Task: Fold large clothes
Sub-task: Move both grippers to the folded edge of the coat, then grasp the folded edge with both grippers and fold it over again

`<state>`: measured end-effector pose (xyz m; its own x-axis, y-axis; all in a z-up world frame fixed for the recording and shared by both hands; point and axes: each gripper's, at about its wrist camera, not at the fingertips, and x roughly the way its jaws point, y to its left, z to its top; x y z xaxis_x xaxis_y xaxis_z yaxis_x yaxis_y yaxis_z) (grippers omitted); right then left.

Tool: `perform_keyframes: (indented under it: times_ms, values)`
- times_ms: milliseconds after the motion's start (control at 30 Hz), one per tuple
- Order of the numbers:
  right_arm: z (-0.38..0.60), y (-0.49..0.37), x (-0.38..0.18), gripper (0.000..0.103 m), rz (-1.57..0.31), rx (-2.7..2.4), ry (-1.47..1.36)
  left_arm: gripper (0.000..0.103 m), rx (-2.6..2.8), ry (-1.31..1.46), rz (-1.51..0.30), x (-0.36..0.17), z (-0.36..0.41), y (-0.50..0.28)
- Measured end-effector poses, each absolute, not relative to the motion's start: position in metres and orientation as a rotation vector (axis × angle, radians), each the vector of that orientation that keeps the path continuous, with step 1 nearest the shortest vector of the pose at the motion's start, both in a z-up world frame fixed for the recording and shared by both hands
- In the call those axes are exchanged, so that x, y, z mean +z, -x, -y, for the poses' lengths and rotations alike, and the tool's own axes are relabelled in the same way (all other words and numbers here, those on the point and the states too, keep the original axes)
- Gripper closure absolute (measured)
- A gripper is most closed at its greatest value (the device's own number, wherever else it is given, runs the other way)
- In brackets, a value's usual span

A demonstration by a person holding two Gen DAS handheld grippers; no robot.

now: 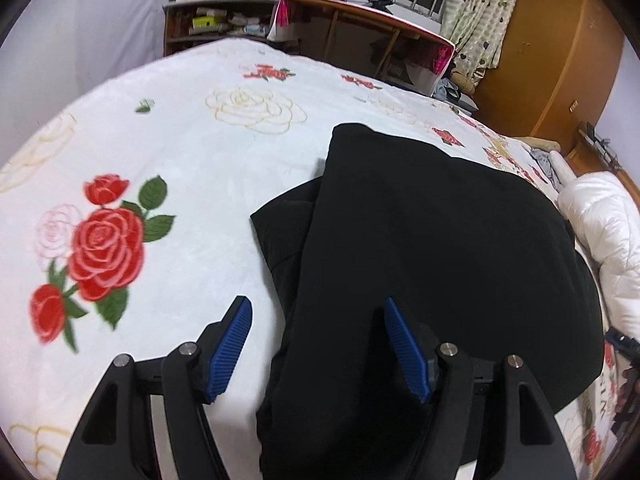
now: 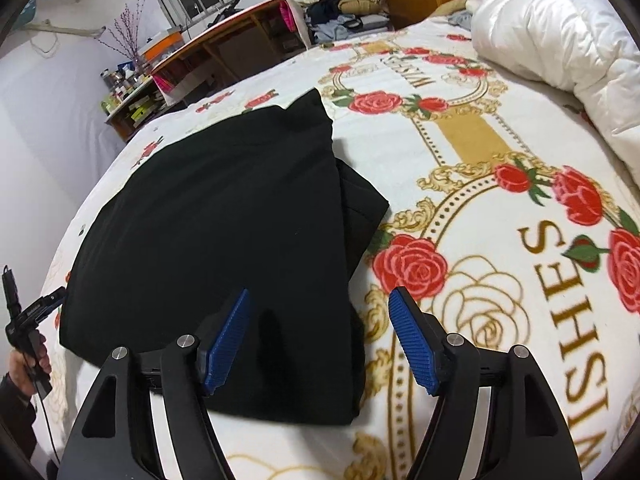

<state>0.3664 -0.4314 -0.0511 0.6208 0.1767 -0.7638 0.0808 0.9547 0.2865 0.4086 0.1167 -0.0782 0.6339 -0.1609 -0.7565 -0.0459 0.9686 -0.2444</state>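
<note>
One black garment [image 1: 440, 240] lies folded on my rose-patterned blanket [image 1: 160, 160], with one white duvet [image 2: 560, 40] bunched near the bed's far corner. I hold two grippers, both tilted down over the garment's near edge. My left gripper [image 1: 318, 320] gapes wide over its left edge, gripping nothing. My right gripper [image 2: 320, 308] stands equally wide over its right edge, also empty.

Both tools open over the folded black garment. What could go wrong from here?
1. An under-layer sticks out past the top fold of the garment; a grab may catch only one layer and undo the fold.
2. The right tool straddles the garment's edge, so it may pinch the blanket too.
</note>
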Motion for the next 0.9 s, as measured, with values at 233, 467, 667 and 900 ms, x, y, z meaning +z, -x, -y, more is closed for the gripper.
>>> perform_keyframes:
  times_ms: [233,467,667,900]
  values:
    - [0.443,-0.399,-0.074,0.025,-0.927,0.119,-0.375,0.020,-0.109,0.353,-0.889,-0.098,-0.128,-0.432]
    - [0.452,-0.422,-0.088,0.023,-0.931,0.186,-0.448,0.015,-0.156,0.409,-0.886,-0.112,-0.125,-0.447]
    - [0.455,-0.436,-0.103,0.014,-0.937,0.211,-0.500,0.012,-0.171,0.482,-0.890,-0.127,-0.130,-0.457]
    - [0.447,-0.453,-0.112,0.014,-0.958,0.244,-0.507,0.011,-0.134,0.510,-0.889,-0.131,-0.122,-0.464]
